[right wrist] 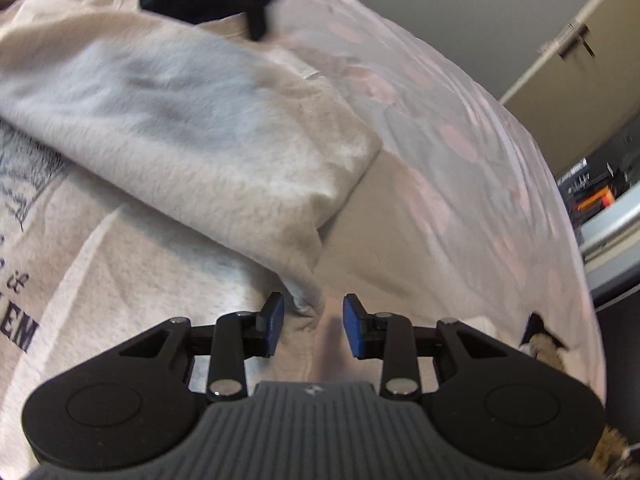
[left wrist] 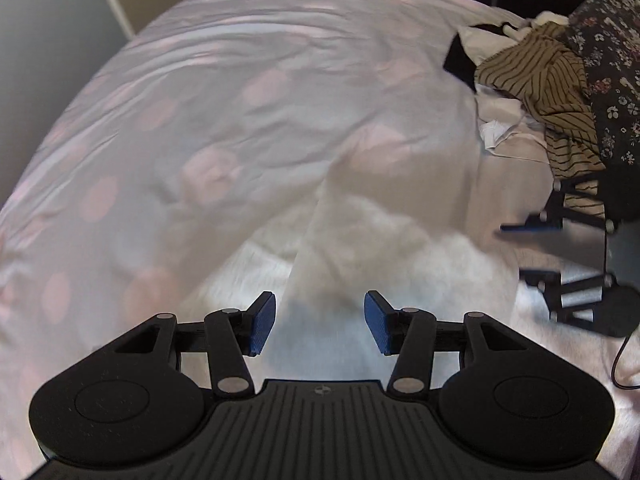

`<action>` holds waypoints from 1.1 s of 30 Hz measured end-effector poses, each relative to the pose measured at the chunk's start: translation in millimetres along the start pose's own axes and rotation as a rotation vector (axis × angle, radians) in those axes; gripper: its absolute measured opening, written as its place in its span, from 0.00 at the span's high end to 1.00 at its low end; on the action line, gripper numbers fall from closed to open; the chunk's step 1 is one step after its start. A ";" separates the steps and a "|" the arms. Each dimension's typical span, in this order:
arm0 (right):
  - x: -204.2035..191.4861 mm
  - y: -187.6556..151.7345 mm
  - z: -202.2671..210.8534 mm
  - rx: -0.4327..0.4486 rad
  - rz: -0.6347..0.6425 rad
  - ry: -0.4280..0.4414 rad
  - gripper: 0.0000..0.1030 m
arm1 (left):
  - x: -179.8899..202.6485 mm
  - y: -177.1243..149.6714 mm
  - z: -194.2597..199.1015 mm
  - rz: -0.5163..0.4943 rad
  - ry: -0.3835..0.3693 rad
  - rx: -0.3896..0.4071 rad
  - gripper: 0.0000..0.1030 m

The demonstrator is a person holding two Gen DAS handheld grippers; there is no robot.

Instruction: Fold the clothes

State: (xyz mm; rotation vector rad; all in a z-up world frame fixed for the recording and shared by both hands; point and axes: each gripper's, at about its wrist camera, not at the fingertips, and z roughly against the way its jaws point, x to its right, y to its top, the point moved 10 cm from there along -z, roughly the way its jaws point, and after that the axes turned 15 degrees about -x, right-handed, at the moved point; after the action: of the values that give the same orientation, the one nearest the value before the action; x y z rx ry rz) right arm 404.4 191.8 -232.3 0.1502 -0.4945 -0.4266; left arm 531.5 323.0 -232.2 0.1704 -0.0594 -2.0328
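Broadly, the pale bedsheet with faint pink dots [left wrist: 208, 92] spreads wide to the left and far side of the left wrist view, wrinkled but bare up to its rounded far edge, where a white post and dark floor begin. On the near side lies the task's thing, a pale grey fleecy sweatshirt [right wrist: 208, 128], blurred in the left view; in the right wrist view its folded-over sleeve or panel lies across the body, ending in a squared corner that comes down to a narrow tip just ahead of the fingers. The left gripper [left wrist: 320, 322] hangs over the fleece with its blue pads well apart and nothing between them. The right gripper [right wrist: 313, 326] has its jaws parted more narrowly, and the tip of the folded edge sits close before the gap without the pads pressing it. At the far right in the left view is a heap of clothes [left wrist: 568, 76], striped tan cloth over white and dark floral fabric, cut off by the frame; only that view shows it, with the other gripper blurred below it. Only the right view shows dark printed lettering [right wrist: 16, 320] on the sweatshirt, partly cropped and unreadable, and a beige door with a handle [right wrist: 576, 36].
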 end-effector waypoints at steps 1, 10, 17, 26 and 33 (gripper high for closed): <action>-2.3 2.7 -0.5 -0.002 0.022 -0.005 0.66 | -0.7 9.7 -6.5 -0.023 -0.014 -0.014 0.54; -0.1 12.9 -4.9 -0.009 0.123 0.037 0.78 | -11.5 60.9 -48.4 -0.096 -0.170 -0.113 0.54; -7.5 18.8 -4.2 0.001 0.211 0.076 0.82 | -13.7 83.0 -78.4 -0.031 -0.305 -0.212 0.73; 24.2 16.0 3.4 0.008 -0.046 0.279 0.89 | -21.9 91.2 -53.0 0.117 -0.304 -0.120 0.99; 68.7 -25.4 -23.7 -0.013 -0.764 0.743 0.91 | -33.9 108.3 -45.5 0.258 -0.318 -0.086 0.99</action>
State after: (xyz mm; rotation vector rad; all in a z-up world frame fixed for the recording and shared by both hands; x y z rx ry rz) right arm 461.4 140.1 -229.7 0.4682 0.3265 -1.0629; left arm 649.0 305.8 -261.3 -0.2064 -0.1835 -1.7842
